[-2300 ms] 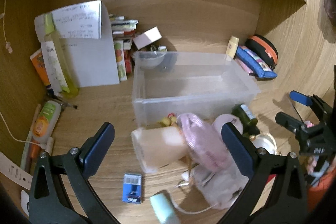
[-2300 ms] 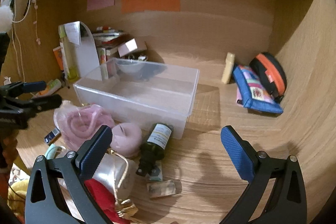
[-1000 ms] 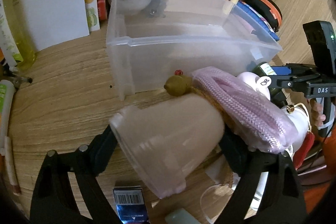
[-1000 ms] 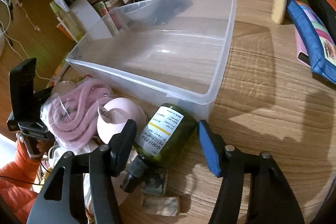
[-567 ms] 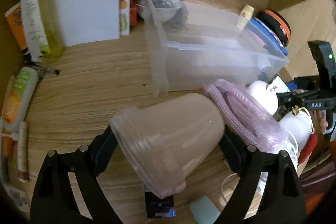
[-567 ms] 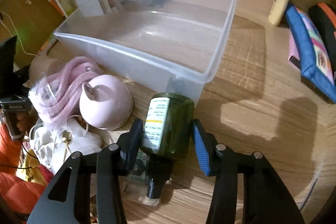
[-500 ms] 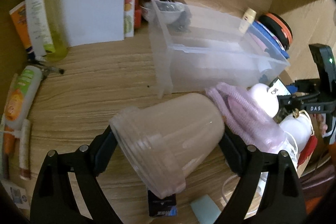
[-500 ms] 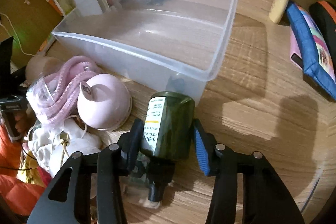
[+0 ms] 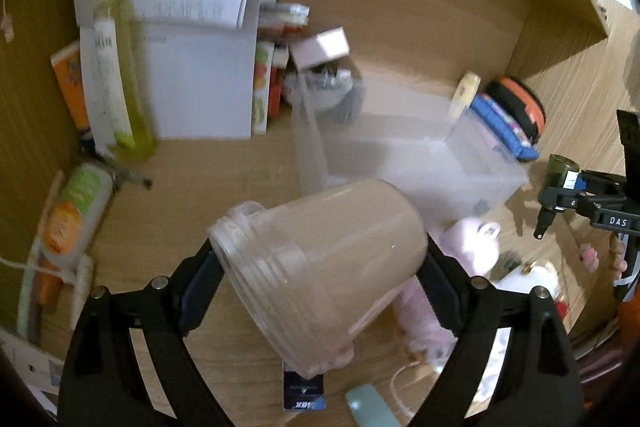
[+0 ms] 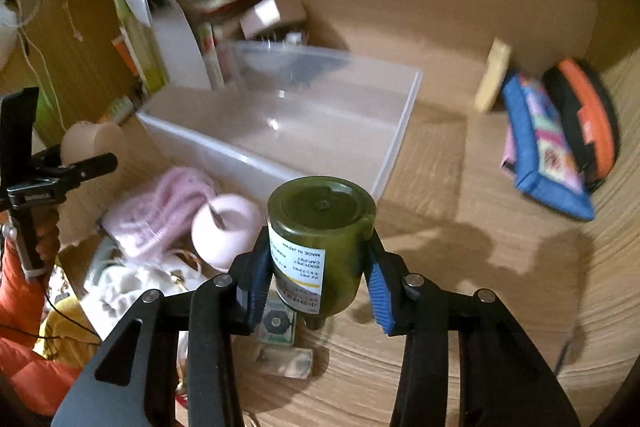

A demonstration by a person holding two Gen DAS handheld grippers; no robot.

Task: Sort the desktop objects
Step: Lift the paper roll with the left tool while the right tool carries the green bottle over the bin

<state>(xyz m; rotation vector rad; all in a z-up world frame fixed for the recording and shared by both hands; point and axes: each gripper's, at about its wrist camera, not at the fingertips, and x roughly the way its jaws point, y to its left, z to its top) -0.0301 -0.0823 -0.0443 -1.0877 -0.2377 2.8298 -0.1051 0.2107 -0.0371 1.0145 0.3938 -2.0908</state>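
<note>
We have both pieces in hand and clear of the desk, so we judge the step to be the carry to the bin. Our left tongs (image 9: 320, 263) are clenched wide on the cup (image 9: 320, 263), which lies tilted between the pads with its rim down and to the left. Our right tongs (image 10: 318, 267) have just been closing and now grip the green bottle (image 10: 320, 239) by its sides, base pointing away from us and neck down below the pads.

The clear bin (image 10: 288, 123) sits ahead of both tongs and looks empty: ahead and a little left of the right pair, ahead and right of the left pair. In the left view the bottle (image 9: 562, 169) hangs just beyond the bin's right end.

Below and left of the right tongs lie the pink puff (image 10: 226, 227) and the pink mesh bundle (image 10: 168, 203), not yet sorted.

Next, we think, each pair must go forward over the bin's near wall, come down inside, and let go. The cup is wide and held slantwise, so we would lower it well in before releasing. The two tongs head for the same bin, so we would keep the cup to its left half and the bottle to its right.
</note>
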